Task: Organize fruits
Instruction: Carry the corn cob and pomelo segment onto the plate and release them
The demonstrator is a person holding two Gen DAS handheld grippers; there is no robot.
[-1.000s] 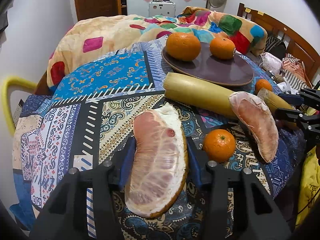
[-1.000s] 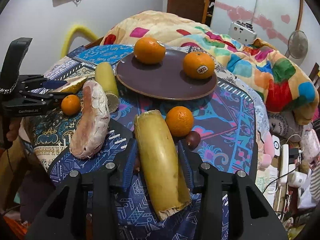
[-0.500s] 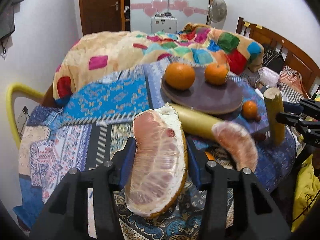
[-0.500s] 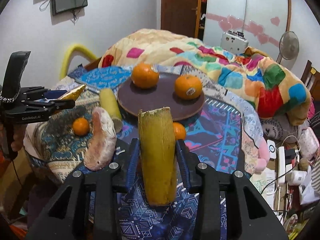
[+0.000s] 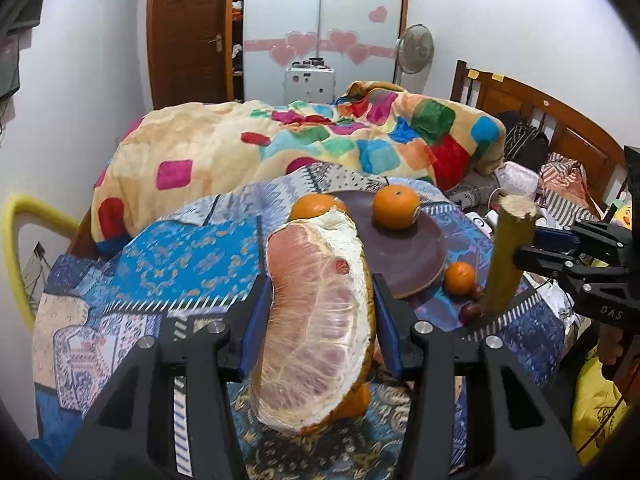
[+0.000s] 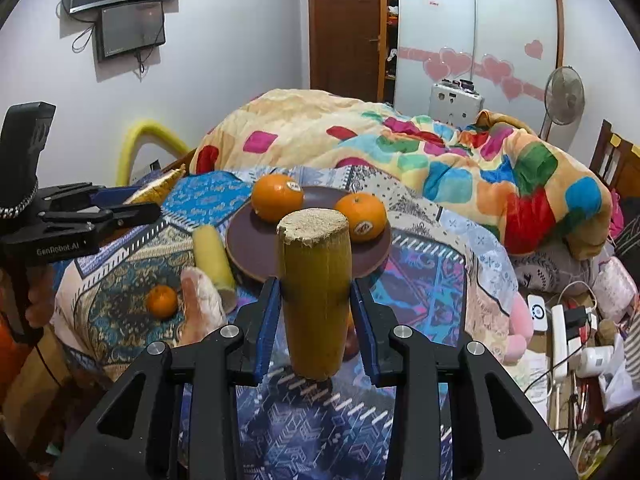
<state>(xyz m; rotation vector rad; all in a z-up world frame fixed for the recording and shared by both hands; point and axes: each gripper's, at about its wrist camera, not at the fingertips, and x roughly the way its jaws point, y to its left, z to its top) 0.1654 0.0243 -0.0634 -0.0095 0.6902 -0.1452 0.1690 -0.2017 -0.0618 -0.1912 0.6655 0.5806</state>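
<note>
My left gripper (image 5: 319,284) is shut on a peeled pink pomelo wedge (image 5: 316,320), held above the patterned cloth. My right gripper (image 6: 316,292) is shut on a short yellow sugarcane piece (image 6: 316,280), which stands upright between the blue pads, clear of the cloth. A brown plate (image 6: 248,248) further back carries two oranges (image 6: 277,197) (image 6: 362,216). On the cloth lie a second cane piece (image 6: 212,260), a second pomelo wedge (image 6: 200,308) and a small orange (image 6: 161,301). Another small orange (image 5: 459,278) sits by the plate's near edge.
A small dark red fruit (image 5: 470,311) lies below the small orange. A colourful quilt (image 5: 320,148) is heaped behind the plate. A wooden headboard (image 5: 560,120) and clutter with cables (image 6: 568,320) lie to the right. A yellow padded rail (image 5: 24,240) stands at the left.
Both grippers have risen with their loads. The sugarcane piece went from lying on the cloth to upright in the right gripper; the pomelo wedge stays gripped on the left.
</note>
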